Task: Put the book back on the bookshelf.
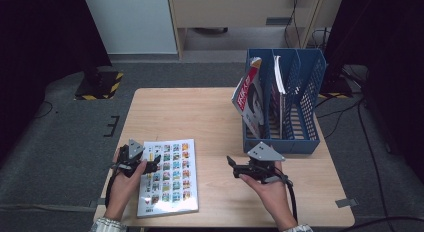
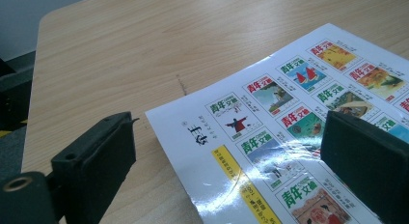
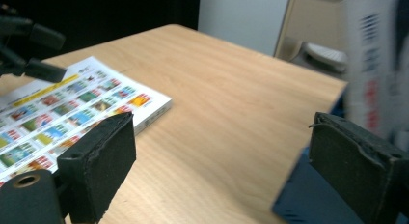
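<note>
Two grippers low over the table, both with jaws wide apart, both holding nothing. Left gripper at the book's left edge, one jaw over the cover, the other over bare wood. Book flat near the table's front left corner, cover up. Right gripper near the front edge, just before the blue rack. Rack at the right edge, magazines upright inside.

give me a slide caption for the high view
Left gripper open at the magazine edge, right gripper open beside the blue file rack.
</note>
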